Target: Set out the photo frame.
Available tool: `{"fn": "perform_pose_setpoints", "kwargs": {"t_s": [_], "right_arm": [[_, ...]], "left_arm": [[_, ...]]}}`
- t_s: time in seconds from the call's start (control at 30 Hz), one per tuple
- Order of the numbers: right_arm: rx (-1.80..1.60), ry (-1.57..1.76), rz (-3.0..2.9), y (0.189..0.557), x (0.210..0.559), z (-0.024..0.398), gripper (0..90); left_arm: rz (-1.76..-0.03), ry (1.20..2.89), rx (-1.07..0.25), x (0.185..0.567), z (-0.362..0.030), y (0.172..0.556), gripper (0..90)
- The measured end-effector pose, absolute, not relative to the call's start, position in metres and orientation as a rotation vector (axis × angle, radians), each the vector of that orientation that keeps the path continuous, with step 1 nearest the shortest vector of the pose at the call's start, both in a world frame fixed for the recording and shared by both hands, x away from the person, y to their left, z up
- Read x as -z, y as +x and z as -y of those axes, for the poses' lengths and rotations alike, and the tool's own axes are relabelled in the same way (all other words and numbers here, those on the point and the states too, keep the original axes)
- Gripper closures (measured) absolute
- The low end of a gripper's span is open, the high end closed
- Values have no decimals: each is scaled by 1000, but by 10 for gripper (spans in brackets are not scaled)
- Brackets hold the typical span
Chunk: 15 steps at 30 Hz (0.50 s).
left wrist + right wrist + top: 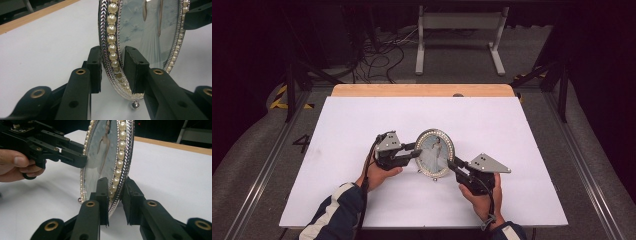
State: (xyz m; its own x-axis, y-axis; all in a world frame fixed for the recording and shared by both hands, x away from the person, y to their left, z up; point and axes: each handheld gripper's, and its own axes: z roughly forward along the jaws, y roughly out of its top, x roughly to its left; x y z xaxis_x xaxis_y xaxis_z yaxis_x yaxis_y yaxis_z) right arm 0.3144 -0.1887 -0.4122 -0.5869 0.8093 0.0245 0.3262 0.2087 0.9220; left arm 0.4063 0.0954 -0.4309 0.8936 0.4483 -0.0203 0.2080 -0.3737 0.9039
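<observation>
An oval picture frame with a pearl and silver rim stands upright on its small ball feet at the middle of the white table. It shows a figure in a white dress. My left gripper reaches in from the left, and its pads press on the frame's rim from front and back. From the right, my right gripper is shut on the lower rim. In the right gripper view the left gripper shows across the frame, held by a hand.
A white sheet covers the table, with a wooden strip along the far edge. Beyond the table stand a metal stand and loose cables on the floor. Dark frame legs flank both sides.
</observation>
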Motion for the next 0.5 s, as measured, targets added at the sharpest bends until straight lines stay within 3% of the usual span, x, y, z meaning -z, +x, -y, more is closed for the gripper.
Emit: {"fn": "perform_pose_setpoints", "kwargs": {"t_s": [0.5], "right_arm": [[-1386, 1062, -2020, 325, 413, 188, 772]], "left_arm": [[-489, 1986, -243, 431, -106, 402, 701]]}}
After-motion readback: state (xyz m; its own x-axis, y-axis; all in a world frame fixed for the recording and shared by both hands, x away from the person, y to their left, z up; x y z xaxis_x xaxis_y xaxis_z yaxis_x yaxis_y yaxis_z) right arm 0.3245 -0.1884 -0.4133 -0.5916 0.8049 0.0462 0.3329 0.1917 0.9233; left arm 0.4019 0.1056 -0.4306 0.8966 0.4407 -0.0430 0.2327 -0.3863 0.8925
